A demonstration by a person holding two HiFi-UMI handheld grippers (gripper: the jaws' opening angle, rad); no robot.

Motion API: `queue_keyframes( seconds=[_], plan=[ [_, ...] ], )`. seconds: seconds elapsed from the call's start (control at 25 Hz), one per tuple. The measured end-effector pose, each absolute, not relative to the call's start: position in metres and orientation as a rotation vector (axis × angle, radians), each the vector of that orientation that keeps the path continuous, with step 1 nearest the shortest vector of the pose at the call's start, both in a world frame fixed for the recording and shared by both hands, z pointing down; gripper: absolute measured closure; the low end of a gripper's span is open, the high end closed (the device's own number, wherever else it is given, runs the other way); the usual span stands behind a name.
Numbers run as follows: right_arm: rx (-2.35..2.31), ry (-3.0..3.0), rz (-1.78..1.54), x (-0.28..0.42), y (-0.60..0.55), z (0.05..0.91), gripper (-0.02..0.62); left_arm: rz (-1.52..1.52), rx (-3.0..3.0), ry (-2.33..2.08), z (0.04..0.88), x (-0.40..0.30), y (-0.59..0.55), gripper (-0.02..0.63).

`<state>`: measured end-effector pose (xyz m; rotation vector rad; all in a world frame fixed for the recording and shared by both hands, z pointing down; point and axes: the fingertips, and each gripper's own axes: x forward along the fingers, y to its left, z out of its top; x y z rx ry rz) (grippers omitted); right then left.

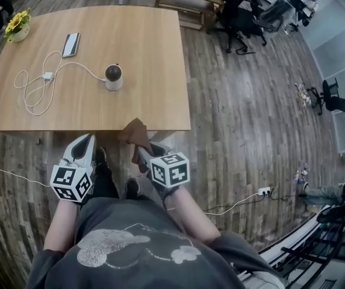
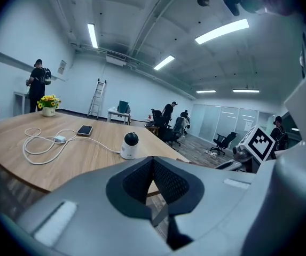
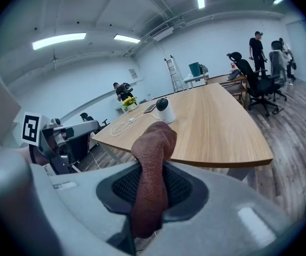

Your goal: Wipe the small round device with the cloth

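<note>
The small round device, a white base with a black dome, stands on the wooden table; it also shows in the left gripper view and in the right gripper view. My right gripper is shut on a brown cloth, held just off the table's near edge. My left gripper hangs below the near edge, jaws shut with nothing between them. Both are well short of the device.
A white cable with an adapter loops left of the device, running to it. A phone and a flower pot lie farther back. Office chairs stand beyond the table's right side. A power strip lies on the floor.
</note>
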<state>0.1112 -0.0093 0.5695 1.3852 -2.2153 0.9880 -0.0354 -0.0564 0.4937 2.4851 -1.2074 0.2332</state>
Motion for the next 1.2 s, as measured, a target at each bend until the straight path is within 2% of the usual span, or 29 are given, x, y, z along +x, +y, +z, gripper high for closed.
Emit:
queue_keyframes(
  seconds=[0.32, 0.72, 1.2],
  plan=[
    [1.38, -2.259, 0.932, 0.111, -0.005, 0.557, 0.517, 0.206, 2.51, -1.208, 0.473, -0.029, -0.019, 0.588],
    [1.458, -2.179, 0.931, 0.111, 0.018, 0.561, 0.517, 0.207, 2.528, -1.085, 0.485, -0.021, 0.007, 0.588],
    [1.541, -2.199, 0.897, 0.053, 0.088, 0.533, 0.517, 0.172, 2.544, -1.033, 0.474, -0.079, 0.072, 0.588]
  ],
)
